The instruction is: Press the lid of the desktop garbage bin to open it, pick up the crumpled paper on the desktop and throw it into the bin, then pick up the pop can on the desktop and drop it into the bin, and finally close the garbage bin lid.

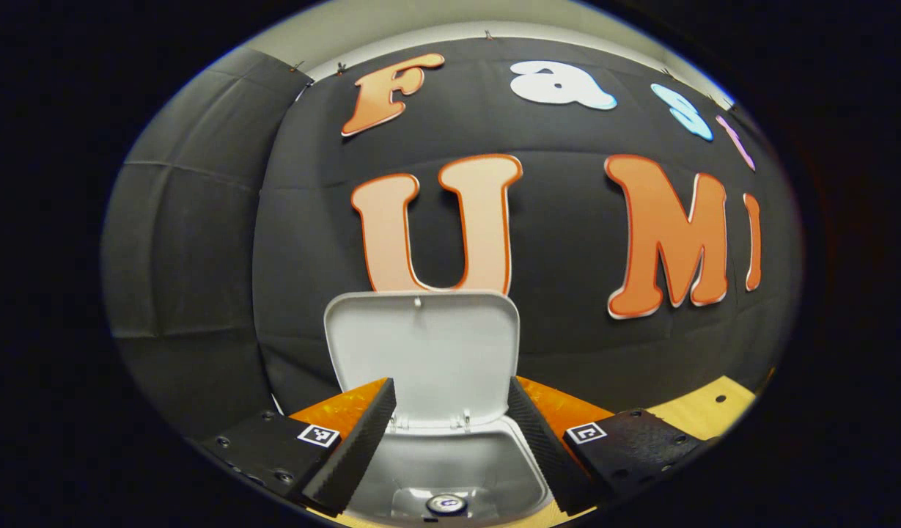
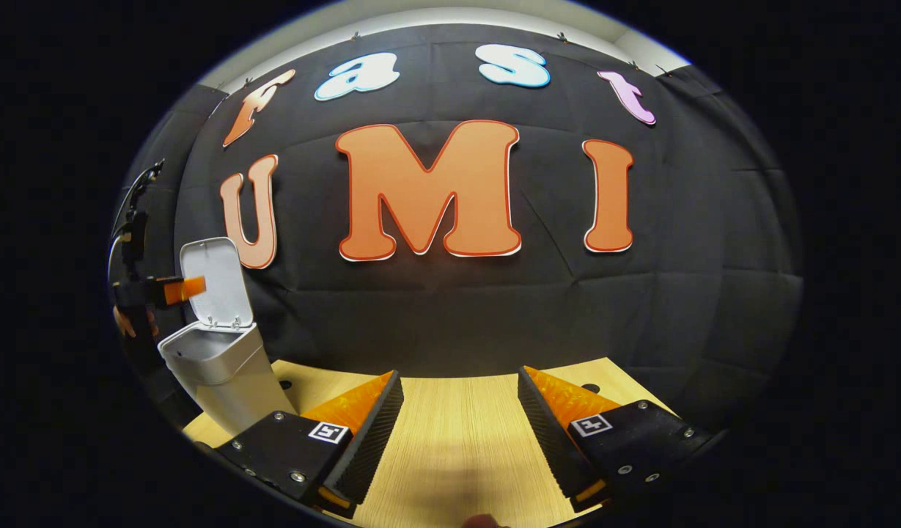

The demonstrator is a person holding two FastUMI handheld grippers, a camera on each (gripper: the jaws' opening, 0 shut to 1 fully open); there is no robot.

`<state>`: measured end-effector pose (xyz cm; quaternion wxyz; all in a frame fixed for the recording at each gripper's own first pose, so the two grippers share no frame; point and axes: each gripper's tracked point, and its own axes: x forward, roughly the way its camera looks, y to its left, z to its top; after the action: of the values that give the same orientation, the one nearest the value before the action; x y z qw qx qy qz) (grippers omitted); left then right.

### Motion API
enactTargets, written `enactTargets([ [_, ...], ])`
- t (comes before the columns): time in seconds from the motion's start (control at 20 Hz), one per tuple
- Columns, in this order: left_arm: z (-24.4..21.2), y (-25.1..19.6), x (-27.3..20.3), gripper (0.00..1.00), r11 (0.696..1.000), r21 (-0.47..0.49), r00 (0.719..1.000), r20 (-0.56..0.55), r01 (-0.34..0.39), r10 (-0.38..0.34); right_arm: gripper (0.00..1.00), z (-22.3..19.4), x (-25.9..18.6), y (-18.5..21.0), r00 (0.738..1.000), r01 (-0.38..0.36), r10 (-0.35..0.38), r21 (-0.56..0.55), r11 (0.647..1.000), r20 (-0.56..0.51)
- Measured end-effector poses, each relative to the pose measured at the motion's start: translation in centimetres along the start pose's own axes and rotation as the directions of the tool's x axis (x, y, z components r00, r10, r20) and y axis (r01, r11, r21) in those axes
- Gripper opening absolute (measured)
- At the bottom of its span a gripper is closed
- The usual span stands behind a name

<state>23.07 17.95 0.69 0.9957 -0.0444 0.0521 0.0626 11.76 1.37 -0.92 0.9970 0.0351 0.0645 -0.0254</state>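
Can already dropped, lid next

Left tool [image 1: 450, 440] spread wide, empty over the open bin [image 1: 450, 469], pop can [image 1: 446, 504] at bottom; lid [image 1: 423, 352] upright. Right tool [image 2: 457, 433] wide, idle above desk [image 2: 457, 411].

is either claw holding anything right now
No. The left claw is open over the open white plastic bin; the right claw is open above the wooden desktop.

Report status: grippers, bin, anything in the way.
Left hand-held gripper open above the bin. Right hand-held gripper open over the table. Lid up, can inside. Nothing blocking.
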Motion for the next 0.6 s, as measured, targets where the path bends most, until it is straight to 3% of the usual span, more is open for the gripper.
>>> enactTargets([
  [0.15,5.5,1.5,2.4,0.96,0.999,-0.05,0.999,0.044,0.004,-0.002,0.94,0.4,0.0,0.5,1.0,-0.008,0.008,-0.002,1.0,0.009],
  [0.35,9.9,1.8,7.4,0.95,1.0,0.001,0.999,0.05,0.021,-0.021,0.94,0.1,-0.1,1.0,1.0,-0.016,0.016,0.005,1.0,0.006],
  [0.6,7.9,0.7,11.7,0.96,0.998,0.055,0.999,-0.018,0.031,-0.03,0.94,0.2,-0.1,0.4,1.0,0.0,0.0,0.001,1.0,0.007],
])
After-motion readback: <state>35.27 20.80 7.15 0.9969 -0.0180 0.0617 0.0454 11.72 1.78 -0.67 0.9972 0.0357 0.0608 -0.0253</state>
